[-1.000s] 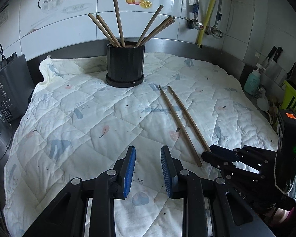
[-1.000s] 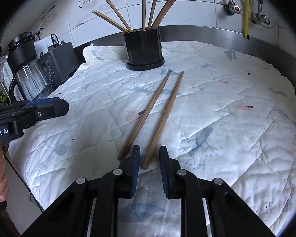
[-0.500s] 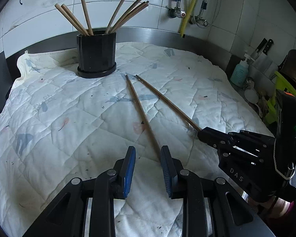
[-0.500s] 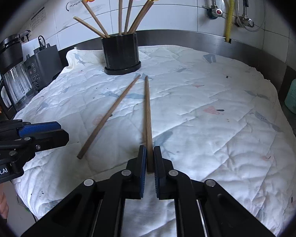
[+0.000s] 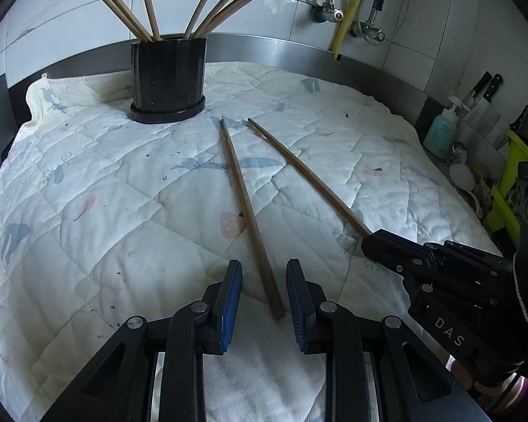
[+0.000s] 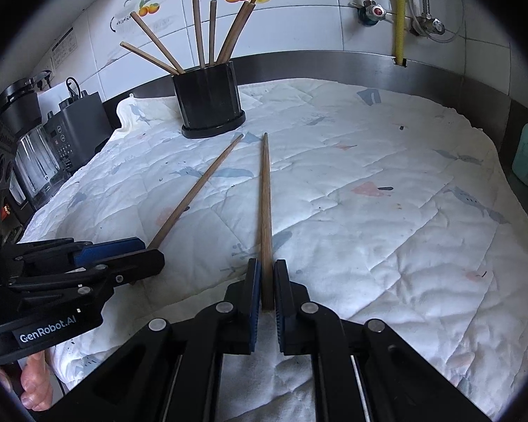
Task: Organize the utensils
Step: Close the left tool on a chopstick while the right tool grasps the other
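Note:
Two long wooden chopsticks lie on the quilted cloth. My left gripper is open, its blue pads on either side of the near end of the left chopstick, which also shows in the right wrist view. My right gripper is shut on the near end of the right chopstick, seen in the left wrist view running into the right gripper. A black holder with several chopsticks stands at the back of the cloth.
The white quilted cloth covers the counter. A blender and a dark appliance stand at the left edge. A soap bottle, knives and a green rack are at the right. Pipes and a yellow hose run down the tiled wall.
My left gripper has moved forward so the left chopstick's end lies between its open pads. My right gripper stays shut on the right chopstick.

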